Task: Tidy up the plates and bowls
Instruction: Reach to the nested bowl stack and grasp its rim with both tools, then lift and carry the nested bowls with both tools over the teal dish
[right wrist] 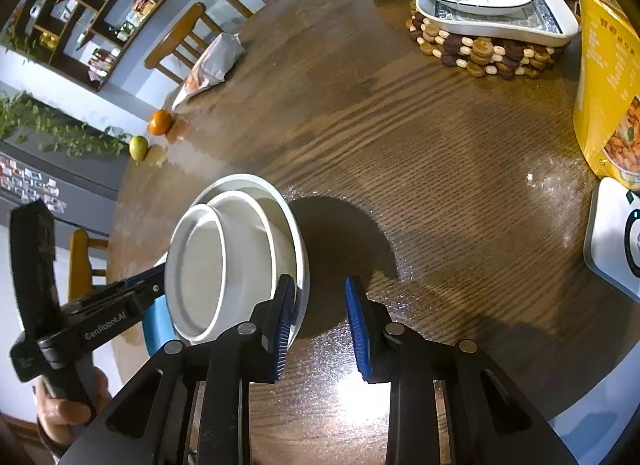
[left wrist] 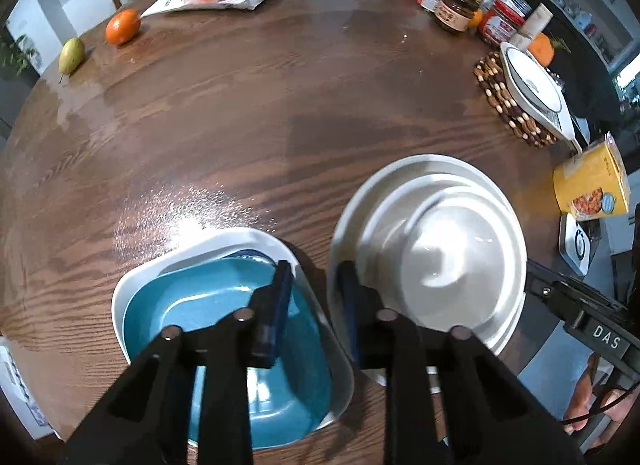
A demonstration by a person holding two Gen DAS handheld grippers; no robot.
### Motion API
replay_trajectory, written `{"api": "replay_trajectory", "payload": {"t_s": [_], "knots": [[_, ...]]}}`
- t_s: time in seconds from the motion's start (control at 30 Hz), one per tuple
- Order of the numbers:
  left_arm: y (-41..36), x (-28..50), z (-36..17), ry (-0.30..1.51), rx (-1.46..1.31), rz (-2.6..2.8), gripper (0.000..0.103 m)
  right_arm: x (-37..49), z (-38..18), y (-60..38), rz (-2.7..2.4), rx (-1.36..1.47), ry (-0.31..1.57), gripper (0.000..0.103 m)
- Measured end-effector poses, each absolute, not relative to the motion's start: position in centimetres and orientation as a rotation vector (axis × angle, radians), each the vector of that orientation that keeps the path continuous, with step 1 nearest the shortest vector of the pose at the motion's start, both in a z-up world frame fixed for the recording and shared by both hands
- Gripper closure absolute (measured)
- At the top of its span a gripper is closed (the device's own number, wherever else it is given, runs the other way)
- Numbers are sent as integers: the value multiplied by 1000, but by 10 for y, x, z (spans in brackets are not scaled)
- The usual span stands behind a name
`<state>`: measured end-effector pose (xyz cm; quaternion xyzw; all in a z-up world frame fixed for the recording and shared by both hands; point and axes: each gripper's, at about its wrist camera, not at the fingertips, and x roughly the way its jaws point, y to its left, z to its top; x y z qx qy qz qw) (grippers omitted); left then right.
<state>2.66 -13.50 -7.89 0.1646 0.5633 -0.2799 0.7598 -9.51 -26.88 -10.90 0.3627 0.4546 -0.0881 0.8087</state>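
In the left wrist view, the left gripper point(left wrist: 310, 307) pointed steeply down between two stacks on the wooden table point(left wrist: 280, 105): a blue square dish point(left wrist: 208, 305) nested in a white square dish point(left wrist: 132, 285) on the left, and the stack of round white bowls point(left wrist: 440, 249) on the right. Its jaws stood close together, one pad inside the blue dish and the other just beside the round stack; the right-hand wall of the square dishes seemed to be caught between them, but the view was too steep to be sure the pads pressed on it. In the right wrist view, the right gripper point(right wrist: 320, 325) was narrowly open and held nothing; its left pad was just beside the near rim of the round stack and its right pad was over bare wood. The step in hand was probably to lift one stack. To do it well, the pads should grip the rim fully before lifting, and the lift should be level, because nested dishes can slide.
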Motion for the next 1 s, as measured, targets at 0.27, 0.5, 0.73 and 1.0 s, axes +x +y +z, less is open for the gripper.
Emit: {"api": "replay_trajectory", "payload": {"t_s": [0.27,0.5,0.73,1.0], "knots": [[-141,24,-80,1206,376,-616,101,-90,-104,-262,-190,732,971,91],[-141,24,-79,1201,368,-616,101,-84,-101,-256,-211,683,974,92],[-144,23,-79,1181,378,-605,101,-80,-97,-250,-242,634,978,92],[-145,22,-79,1179,357,-604,100,-81,-91,-248,-272,587,964,92]]}}
